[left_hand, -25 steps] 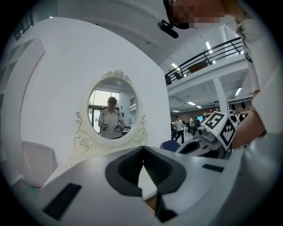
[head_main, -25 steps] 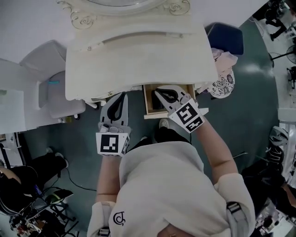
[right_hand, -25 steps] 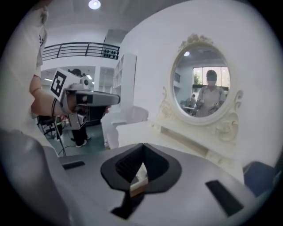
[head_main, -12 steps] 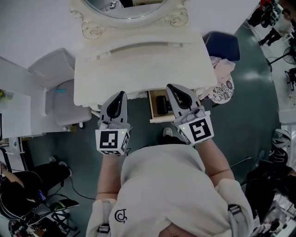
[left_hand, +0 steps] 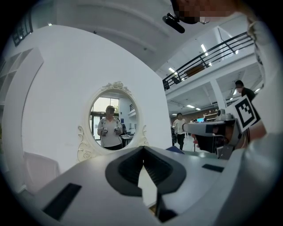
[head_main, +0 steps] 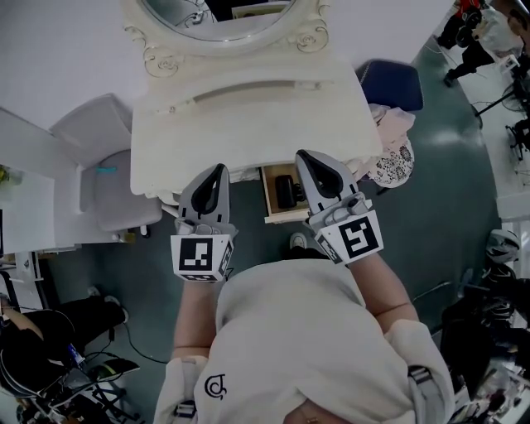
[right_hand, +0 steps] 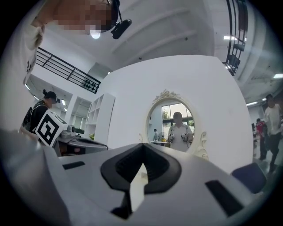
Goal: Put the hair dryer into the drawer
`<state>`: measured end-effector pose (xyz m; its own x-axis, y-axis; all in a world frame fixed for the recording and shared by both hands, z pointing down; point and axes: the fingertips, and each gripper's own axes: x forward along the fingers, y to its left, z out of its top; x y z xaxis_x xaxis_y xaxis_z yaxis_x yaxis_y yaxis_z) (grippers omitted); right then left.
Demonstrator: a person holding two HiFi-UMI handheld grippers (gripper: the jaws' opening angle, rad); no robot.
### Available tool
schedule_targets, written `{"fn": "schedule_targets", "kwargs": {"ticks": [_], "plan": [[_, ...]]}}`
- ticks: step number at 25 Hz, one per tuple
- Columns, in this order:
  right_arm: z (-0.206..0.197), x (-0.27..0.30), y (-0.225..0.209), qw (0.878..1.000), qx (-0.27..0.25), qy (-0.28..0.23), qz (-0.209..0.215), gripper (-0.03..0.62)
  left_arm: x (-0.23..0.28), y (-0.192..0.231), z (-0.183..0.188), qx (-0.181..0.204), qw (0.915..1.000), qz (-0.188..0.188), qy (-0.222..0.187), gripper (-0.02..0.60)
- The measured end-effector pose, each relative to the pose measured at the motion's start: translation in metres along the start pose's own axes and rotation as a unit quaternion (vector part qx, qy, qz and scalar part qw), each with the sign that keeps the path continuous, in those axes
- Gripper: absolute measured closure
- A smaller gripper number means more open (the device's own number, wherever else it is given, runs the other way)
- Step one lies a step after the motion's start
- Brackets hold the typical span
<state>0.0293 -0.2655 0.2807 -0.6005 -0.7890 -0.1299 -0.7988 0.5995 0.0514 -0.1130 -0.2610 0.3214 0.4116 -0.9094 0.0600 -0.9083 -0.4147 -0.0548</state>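
From the head view, the cream tabletop (head_main: 248, 116) of a dressing table stands under an oval mirror (head_main: 217, 12), and just below its front edge a wooden drawer (head_main: 268, 199) stands pulled open. The dark hair dryer (head_main: 286, 191) lies inside that drawer, touched by neither tool. The left hand-held gripper (head_main: 219, 170) and the right hand-held gripper (head_main: 304, 156) are held side by side in front of the person's chest, their tips over the tabletop's front edge, with the drawer showing between them and closer to the right one. A blue seat (head_main: 392, 81) stands past the table's right end. Only this view shows the drawer and the hair dryer. The left gripper view looks level across the tabletop. Its jaws are clenched, the dark pads meeting at the tips with nothing between them. Beyond them the mirror reflects a person holding a tool in each hand, and the right tool with its marker cube (left_hand: 244, 113) shows at the picture's right edge. The right gripper view shows the same for its own jaws, pressed together and empty. It faces the mirror from the other side, with the left tool's marker cube (right_hand: 48, 127) at the picture's left, a white shelf unit (right_hand: 101, 118) behind it, and the blue seat low at the right.
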Motion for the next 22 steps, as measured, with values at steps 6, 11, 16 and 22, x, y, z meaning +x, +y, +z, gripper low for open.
{"fn": "schedule_targets", "kwargs": {"ticks": [6, 11, 16, 22], "plan": [[-0.004, -0.005, -0.004, 1.0, -0.004, 0.007, -0.001, 0.589, 0.001, -0.015, 0.01, 0.022, 0.9997, -0.006, -0.007, 0.568], [-0.009, -0.007, -0.007, 1.0, -0.01, 0.017, -0.004, 0.589, 0.003, -0.019, 0.009, 0.013, 0.9999, -0.001, -0.004, 0.568], [-0.014, -0.011, -0.01, 1.0, -0.011, 0.022, -0.007, 0.589, 0.0, -0.02, 0.007, 0.006, 1.0, 0.007, -0.002, 0.568], [-0.024, -0.015, -0.013, 0.999, -0.011, 0.035, -0.003, 0.589, -0.001, -0.013, 0.006, -0.005, 0.9996, 0.026, 0.008, 0.568]]}}
